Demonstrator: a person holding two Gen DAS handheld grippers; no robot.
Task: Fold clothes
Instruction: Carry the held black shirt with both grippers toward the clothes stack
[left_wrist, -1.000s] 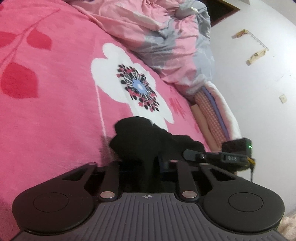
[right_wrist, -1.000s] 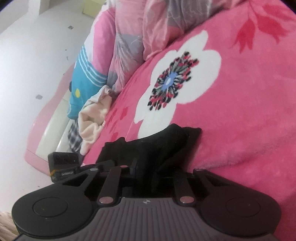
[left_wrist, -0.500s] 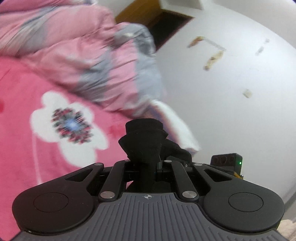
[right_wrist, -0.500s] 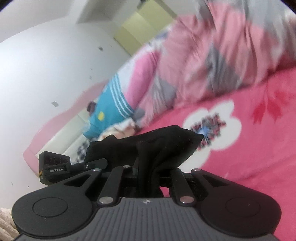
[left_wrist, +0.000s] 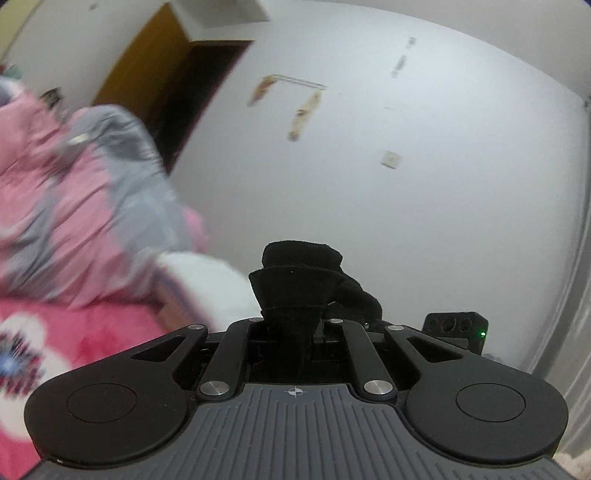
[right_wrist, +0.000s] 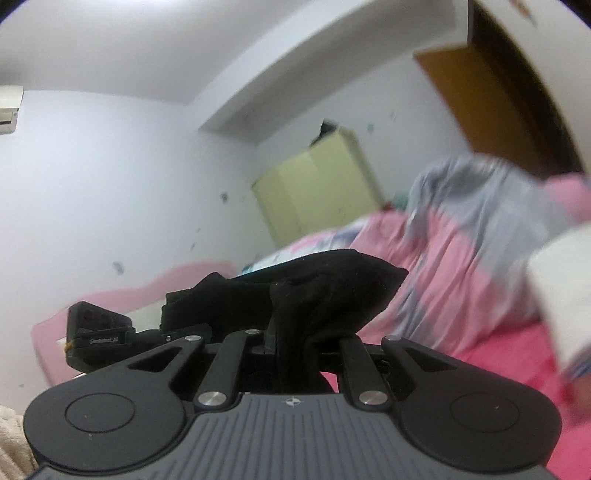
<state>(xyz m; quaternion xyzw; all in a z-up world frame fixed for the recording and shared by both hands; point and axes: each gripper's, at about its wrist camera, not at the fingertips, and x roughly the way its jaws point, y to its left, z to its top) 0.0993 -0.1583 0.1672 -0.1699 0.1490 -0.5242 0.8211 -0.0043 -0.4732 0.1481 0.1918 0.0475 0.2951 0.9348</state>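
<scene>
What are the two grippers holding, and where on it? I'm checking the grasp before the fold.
Both are shut on the black garment: left gripper and right gripper each pinch a bunched edge.

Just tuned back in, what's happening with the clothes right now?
Both grippers are clamped on one black garment. The left gripper and the right gripper each pinch a bunched edge of it and hold it up in the air, pointing roughly level at the walls, with the pink bed below. The cloth hangs crumpled between them; no fold is made yet.
</scene>
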